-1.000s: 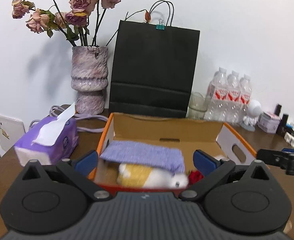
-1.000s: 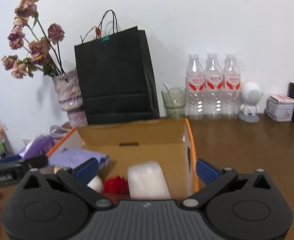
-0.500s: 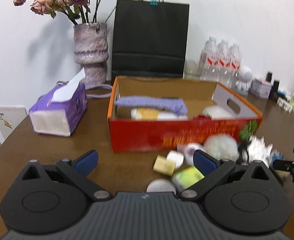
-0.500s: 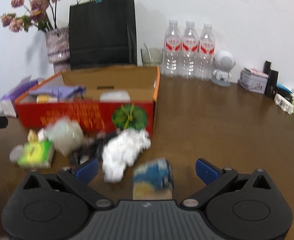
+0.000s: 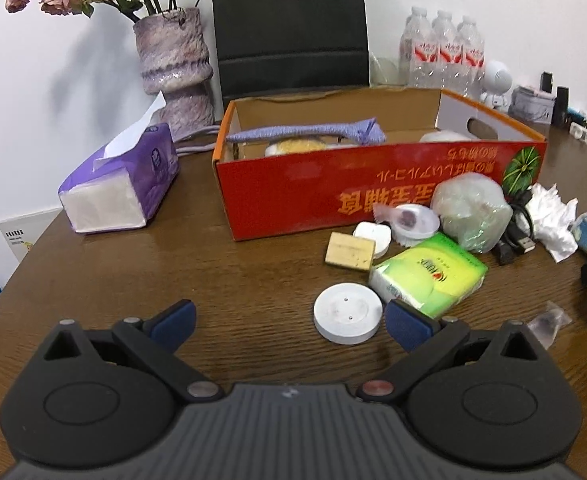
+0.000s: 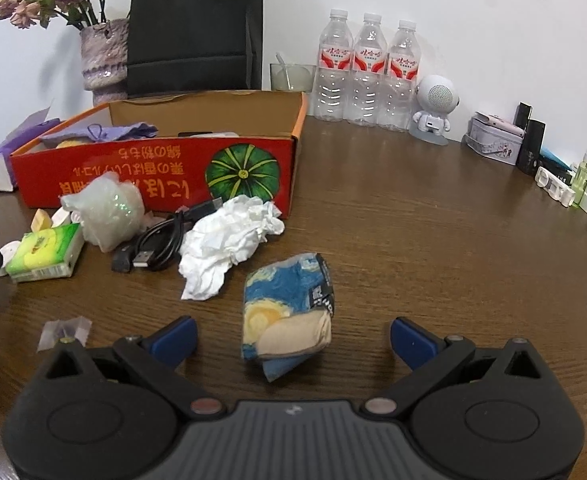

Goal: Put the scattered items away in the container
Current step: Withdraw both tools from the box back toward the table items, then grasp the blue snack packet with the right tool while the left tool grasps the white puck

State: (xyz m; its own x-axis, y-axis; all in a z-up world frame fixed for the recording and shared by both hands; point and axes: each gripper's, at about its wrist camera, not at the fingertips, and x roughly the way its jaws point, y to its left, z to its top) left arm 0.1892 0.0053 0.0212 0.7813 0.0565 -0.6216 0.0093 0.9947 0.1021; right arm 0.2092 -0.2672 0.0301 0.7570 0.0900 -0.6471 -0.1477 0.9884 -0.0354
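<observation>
A red cardboard box (image 5: 293,196) (image 6: 165,168) holds a purple cloth (image 5: 313,133) and other items. In front of it lie a white disc (image 5: 348,314), a green tissue pack (image 5: 429,276) (image 6: 45,254), a tan block (image 5: 350,251), a plastic-wrapped ball (image 5: 471,210) (image 6: 105,210), a black USB cable (image 6: 157,246), crumpled white paper (image 6: 229,240) and a blue painted sock (image 6: 289,312). My left gripper (image 5: 289,322) is open and empty, the disc just inside its right finger. My right gripper (image 6: 293,338) is open and empty, with the sock between its fingers.
A purple tissue box (image 5: 119,184) sits left of the red box. A vase of dried flowers (image 5: 175,68), a black paper bag (image 6: 195,28), water bottles (image 6: 367,72), a white robot figure (image 6: 433,110) and small toiletries (image 6: 565,176) line the back and right.
Both grippers have pulled back from over the box and dropped toward the table in front of it. The scattered items have come into view.
</observation>
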